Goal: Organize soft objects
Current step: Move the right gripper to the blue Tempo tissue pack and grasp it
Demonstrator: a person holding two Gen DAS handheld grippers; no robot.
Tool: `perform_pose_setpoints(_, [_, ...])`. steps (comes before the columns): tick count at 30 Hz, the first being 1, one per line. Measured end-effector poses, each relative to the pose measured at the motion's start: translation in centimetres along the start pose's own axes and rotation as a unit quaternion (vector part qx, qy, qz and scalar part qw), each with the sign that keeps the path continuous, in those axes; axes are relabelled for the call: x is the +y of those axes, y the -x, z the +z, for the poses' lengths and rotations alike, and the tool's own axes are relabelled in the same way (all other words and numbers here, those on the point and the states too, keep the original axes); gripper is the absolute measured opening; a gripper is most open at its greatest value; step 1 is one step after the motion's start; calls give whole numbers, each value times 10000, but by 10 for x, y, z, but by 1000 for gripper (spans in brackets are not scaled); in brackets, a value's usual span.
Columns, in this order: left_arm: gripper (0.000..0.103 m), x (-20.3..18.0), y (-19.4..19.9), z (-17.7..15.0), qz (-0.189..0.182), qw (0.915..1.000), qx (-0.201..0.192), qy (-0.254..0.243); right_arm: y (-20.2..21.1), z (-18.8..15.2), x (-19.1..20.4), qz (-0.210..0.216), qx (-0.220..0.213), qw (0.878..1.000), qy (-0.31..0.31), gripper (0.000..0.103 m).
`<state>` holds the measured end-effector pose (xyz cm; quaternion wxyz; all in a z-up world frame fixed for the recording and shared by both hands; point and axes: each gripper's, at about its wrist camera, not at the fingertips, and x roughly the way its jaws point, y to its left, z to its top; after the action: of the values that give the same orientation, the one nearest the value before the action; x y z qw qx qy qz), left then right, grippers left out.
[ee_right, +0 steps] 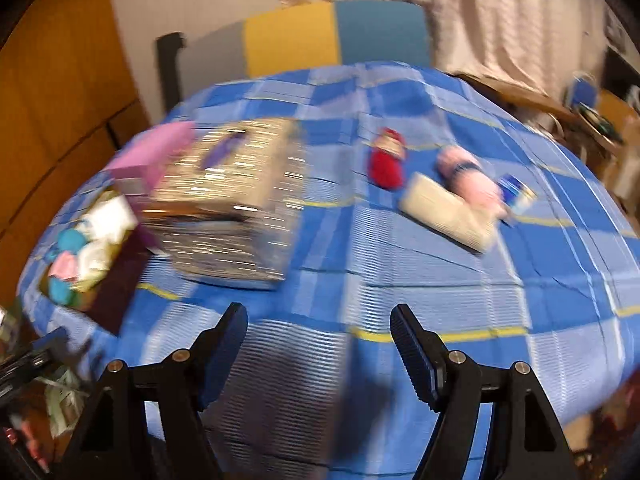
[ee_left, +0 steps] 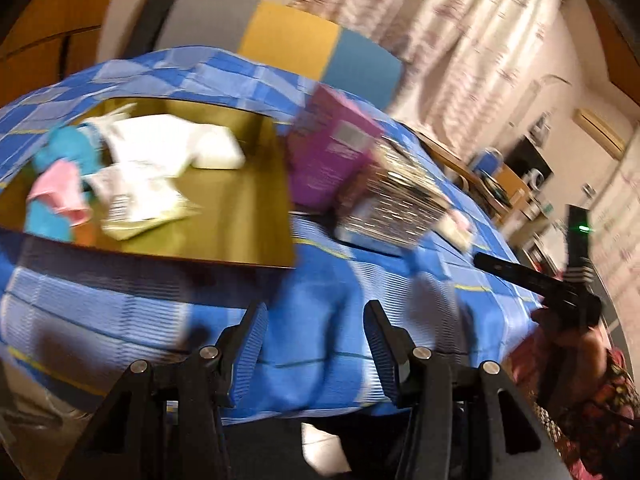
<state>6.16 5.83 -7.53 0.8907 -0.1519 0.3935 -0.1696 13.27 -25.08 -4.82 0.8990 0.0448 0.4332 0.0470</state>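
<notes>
Everything sits on a table under a blue checked cloth (ee_right: 400, 288), so I'll place stuff relative to the big glittery box (ee_right: 228, 204) on it. Left of that box is an open gold-lined box (ee_left: 240, 216) holding a jumble of soft things: white pouches (ee_left: 168, 144), teal bits (ee_left: 68, 152) and a pink one (ee_left: 60, 192). A purple carton (ee_left: 332, 148) stands right against the glittery box.

To the right of the glittery box, well apart, lies a cream pad (ee_right: 448, 212), long axis slanting down-right. Touching it is a pink roll (ee_right: 468, 180) angled the same way, and a red plush (ee_right: 386, 164) lies roughly upright in the right wrist view.

Left gripper (ee_left: 316, 320) is spread apart, nothing between its jaws. Right gripper (ee_right: 320, 320) is also released and empty.
</notes>
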Motion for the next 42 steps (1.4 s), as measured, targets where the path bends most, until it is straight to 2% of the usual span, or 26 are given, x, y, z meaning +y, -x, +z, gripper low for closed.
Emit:
perform_pose_setpoints(4, [51,-32,-13,1,-174,9992,180,-312,-10,3,-47,-345,65,9990,-293,75])
perform_pose_setpoints(8, [51,-55,-23,5,-283,9978,324,-495,-22,18,-89,-436,88,9974,-573,76])
perform_pose_setpoints(15, [51,-81,-31,9,-282,9958,448,-752,-68,55,-133,-627,308,9941,-834,77])
perform_pose_setpoints(18, [51,-85,-31,11,-233,9956,475,-778,-86,63,-146,-453,425,9917,-1122,77])
perform_pose_setpoints(21, [51,-88,-35,13,-164,9954,524,-783,-92,65,-138,-152,451,9922,-1153,77])
perform_pose_setpoints(26, [51,-101,-45,14,-211,9944,621,-834,-73,54,-100,989,444,9901,-892,77])
perform_pose_setpoints(28, [51,-109,-51,13,-278,9934,676,-887,-60,49,-90,1246,376,9884,-778,77])
perform_pose_setpoints(30, [51,-115,-55,13,-333,9924,724,-941,-46,47,-93,1288,200,9886,-748,77])
perform_pose_setpoints(33, [51,-124,-60,12,-416,9911,759,-1009,-30,49,-117,751,-115,9922,-988,77])
perform_pose_setpoints(35, [51,-131,-65,11,-466,9901,809,-1049,-28,54,-146,-5,-175,9896,-1431,77])
perform_pose_setpoints(36, [51,-133,-68,10,-487,9898,832,-1050,-31,57,-163,-299,-125,9842,-1742,77])
perform_pose_setpoints(39, [51,-139,-74,10,-545,9887,895,-1075,-42,67,-203,-675,29,9621,-2641,75])
perform_pose_setpoints(42, [51,-144,-79,9,-555,9875,953,-1126,-59,83,-224,-930,159,9471,-3068,73])
